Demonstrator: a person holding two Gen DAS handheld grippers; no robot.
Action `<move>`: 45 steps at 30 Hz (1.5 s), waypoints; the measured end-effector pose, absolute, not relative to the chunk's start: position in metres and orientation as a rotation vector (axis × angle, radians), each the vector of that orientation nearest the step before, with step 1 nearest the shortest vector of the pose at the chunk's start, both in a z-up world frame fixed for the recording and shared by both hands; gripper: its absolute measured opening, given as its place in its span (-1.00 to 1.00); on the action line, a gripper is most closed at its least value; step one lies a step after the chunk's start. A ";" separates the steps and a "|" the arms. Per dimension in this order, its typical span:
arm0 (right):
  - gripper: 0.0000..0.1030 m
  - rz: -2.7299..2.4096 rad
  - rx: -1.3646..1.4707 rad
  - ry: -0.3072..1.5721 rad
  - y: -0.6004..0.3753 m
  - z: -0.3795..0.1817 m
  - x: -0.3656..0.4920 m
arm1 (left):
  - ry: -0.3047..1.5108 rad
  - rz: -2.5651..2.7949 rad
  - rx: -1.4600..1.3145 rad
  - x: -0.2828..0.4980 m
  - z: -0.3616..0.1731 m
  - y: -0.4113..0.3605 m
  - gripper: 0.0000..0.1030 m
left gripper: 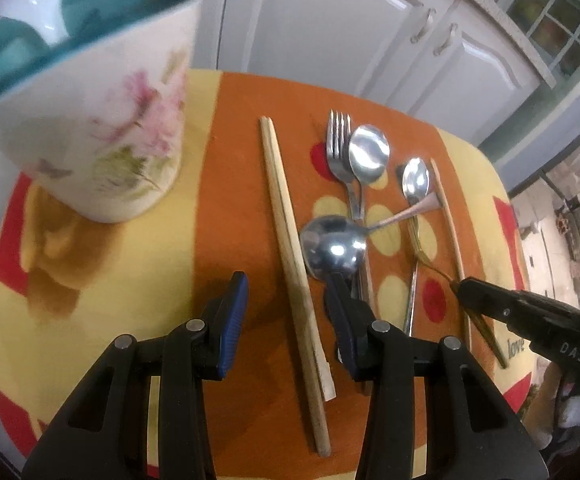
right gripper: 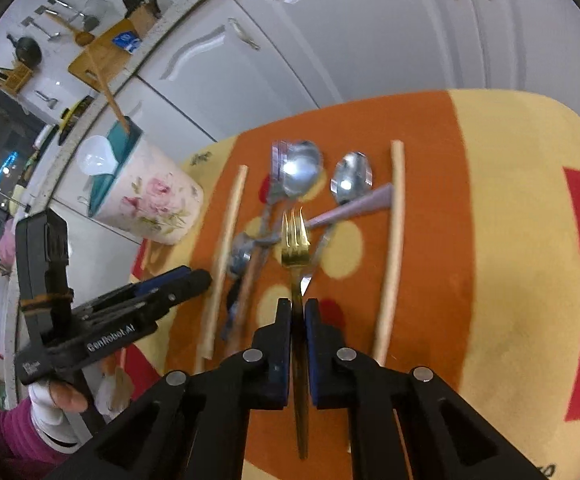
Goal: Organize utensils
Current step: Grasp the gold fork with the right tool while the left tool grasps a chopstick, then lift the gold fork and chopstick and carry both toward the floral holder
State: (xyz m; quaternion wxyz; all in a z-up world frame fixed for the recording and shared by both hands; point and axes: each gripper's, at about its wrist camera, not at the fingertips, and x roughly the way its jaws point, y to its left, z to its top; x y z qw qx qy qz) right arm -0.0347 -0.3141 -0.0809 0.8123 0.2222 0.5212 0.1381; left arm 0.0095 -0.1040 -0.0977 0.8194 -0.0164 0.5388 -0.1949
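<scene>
My right gripper (right gripper: pixel 297 308) is shut on the handle of a gold fork (right gripper: pixel 295 240), whose tines point away over the other cutlery. In the left wrist view this gripper (left gripper: pixel 459 288) comes in from the right, holding the gold fork (left gripper: pixel 419 242). My left gripper (left gripper: pixel 288 306) stands open, low over the mat. A pair of wooden chopsticks (left gripper: pixel 295 276) lies between its blue pads, which do not press on it. A floral utensil holder (left gripper: pixel 102 132) with a teal lining stands at the left. A silver fork (left gripper: pixel 339 144) and three spoons, one (left gripper: pixel 331 246) pink-handled, lie on the mat.
An orange and yellow mat (left gripper: pixel 226 168) covers the small table. A single chopstick (left gripper: pixel 449 232) lies right of the spoons. White cabinet doors (left gripper: pixel 329 32) stand close behind. A person's gloved hand and magenta sleeve (right gripper: pixel 50 412) hold the left gripper (right gripper: pixel 194 280).
</scene>
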 end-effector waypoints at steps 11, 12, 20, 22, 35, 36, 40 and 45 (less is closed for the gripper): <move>-0.46 0.300 0.445 1.147 -0.311 -0.084 -0.035 | 1.203 -0.493 -0.040 -0.007 -0.102 -0.088 -0.86; -0.44 0.294 0.443 1.142 -0.312 -0.082 -0.035 | 1.206 -0.498 -0.041 -0.010 -0.102 -0.086 -0.86; -0.45 0.275 0.347 1.141 -0.299 -0.081 -0.028 | 1.220 -0.517 0.037 -0.043 -0.097 -0.075 -0.87; -0.45 0.255 0.312 1.137 -0.295 -0.082 -0.025 | 1.200 -0.502 0.056 -0.045 -0.093 -0.071 -0.87; -0.45 0.322 0.299 1.090 -0.305 -0.093 0.006 | 1.157 -0.472 0.037 0.013 -0.088 -0.094 -0.48; -0.45 0.335 0.295 1.081 -0.305 -0.094 0.007 | 1.161 -0.471 0.046 0.016 -0.089 -0.098 -0.48; -0.73 0.378 0.311 1.069 -0.306 -0.097 0.009 | 1.163 -0.452 0.093 0.027 -0.096 -0.106 -0.48; -0.73 0.414 0.321 1.065 -0.301 -0.096 0.000 | 1.174 -0.447 0.099 0.036 -0.096 -0.106 -0.90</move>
